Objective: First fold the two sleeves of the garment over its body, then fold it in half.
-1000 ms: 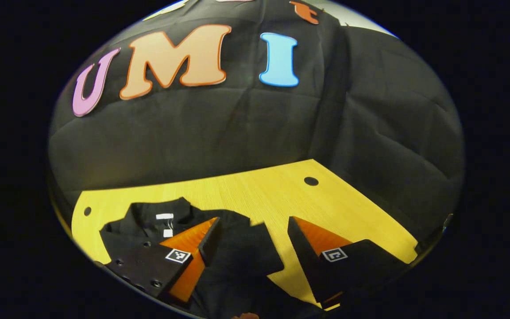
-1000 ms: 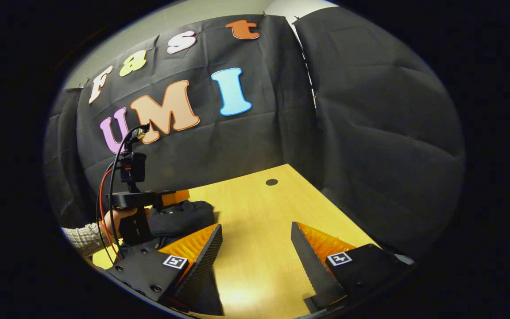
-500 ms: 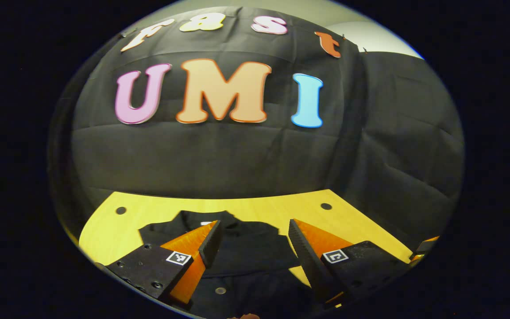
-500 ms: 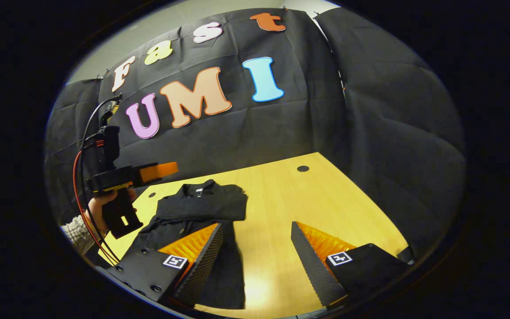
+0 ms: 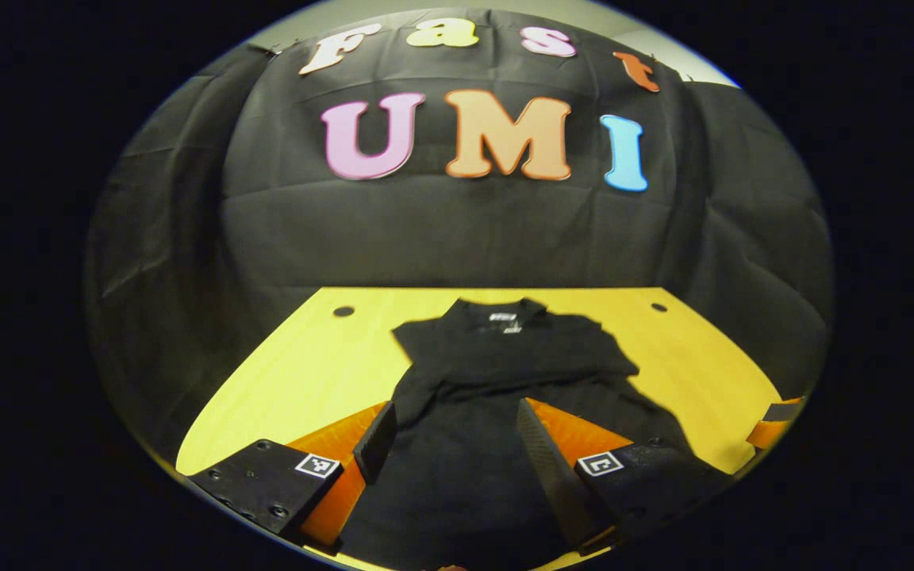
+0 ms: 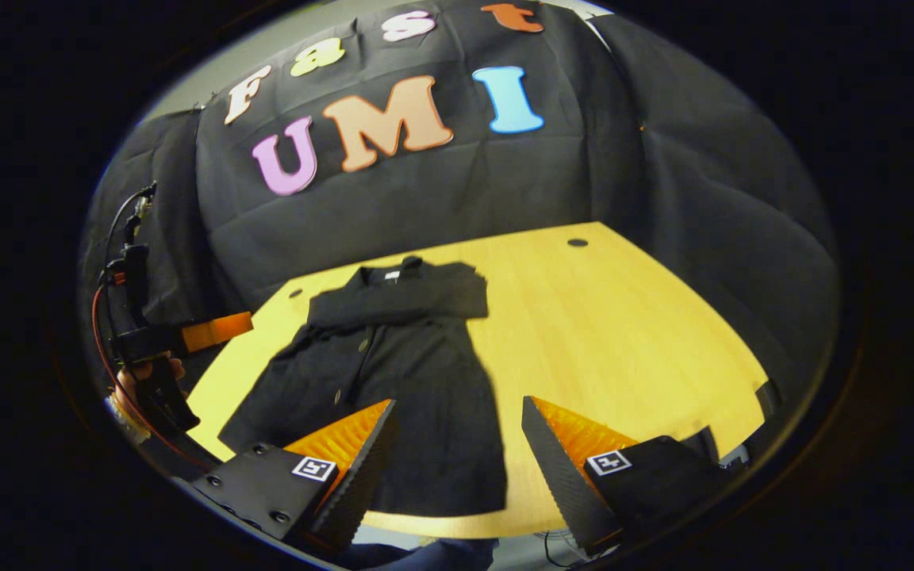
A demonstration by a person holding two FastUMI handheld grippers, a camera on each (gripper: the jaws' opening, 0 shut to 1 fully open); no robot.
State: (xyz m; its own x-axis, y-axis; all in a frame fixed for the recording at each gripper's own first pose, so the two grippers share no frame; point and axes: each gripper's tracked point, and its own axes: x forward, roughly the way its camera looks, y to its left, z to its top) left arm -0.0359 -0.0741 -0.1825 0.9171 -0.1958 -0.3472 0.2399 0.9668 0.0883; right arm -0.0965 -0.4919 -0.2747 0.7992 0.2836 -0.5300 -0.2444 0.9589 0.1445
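Garment (image 6: 393, 373) flat on table (image 6: 624, 333), sleeves folded

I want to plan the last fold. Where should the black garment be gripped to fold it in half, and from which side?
Probably at the hem corners of the black garment, coming from the table's near edge. It lies flat, collar far, sleeves folded across the chest, hem nearest. Left hand-held gripper and right hand-held gripper are both open on that side.
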